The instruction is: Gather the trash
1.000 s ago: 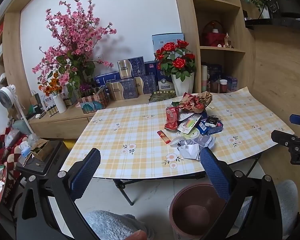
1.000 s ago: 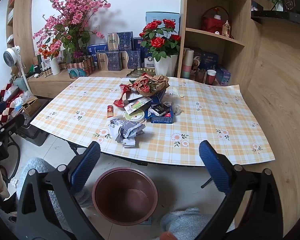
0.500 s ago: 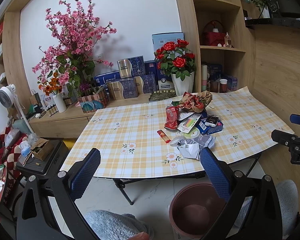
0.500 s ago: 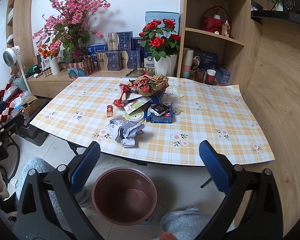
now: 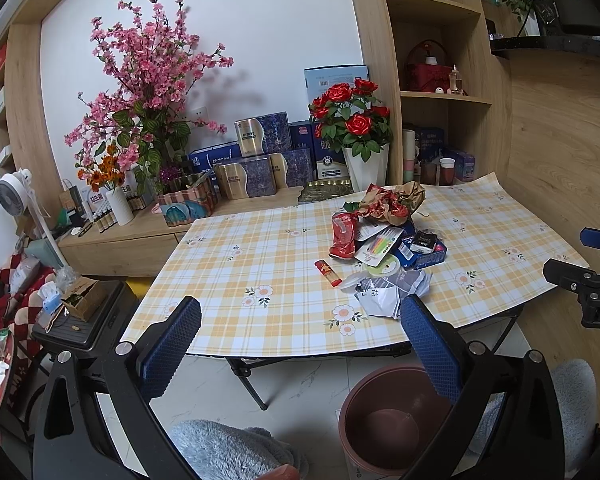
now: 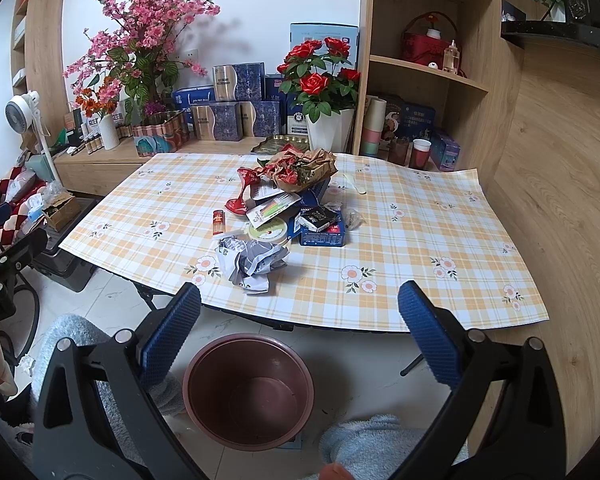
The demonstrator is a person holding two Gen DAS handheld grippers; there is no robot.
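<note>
Both tools are hovering off the near edge of the table [image 6: 420,240], short of the clutter. Left gripper [image 5: 300,320]: jaws spread wide, gripping nothing. Right gripper [image 6: 300,304]: jaws likewise gaping wide, nothing between the pads.

Trash pile [image 6: 296,200] is sitting mid-table on the checked cloth, at about 12 o'clock in the right wrist view and about 1 o'clock in the left. Crumpled grey-white paper [image 6: 252,264] is lying nearest the table edge; small red tube [image 6: 218,220] is lying apart at the pile's 9 o'clock side; blue carton [image 6: 324,232] is resting at its 3 o'clock side; brown-and-red wrapper wad [image 6: 300,170] is topping the far end.

Brown bin [image 6: 248,392] is standing on the floor below the table edge, at 6 o'clock in the right view, holding nothing visible.
</note>
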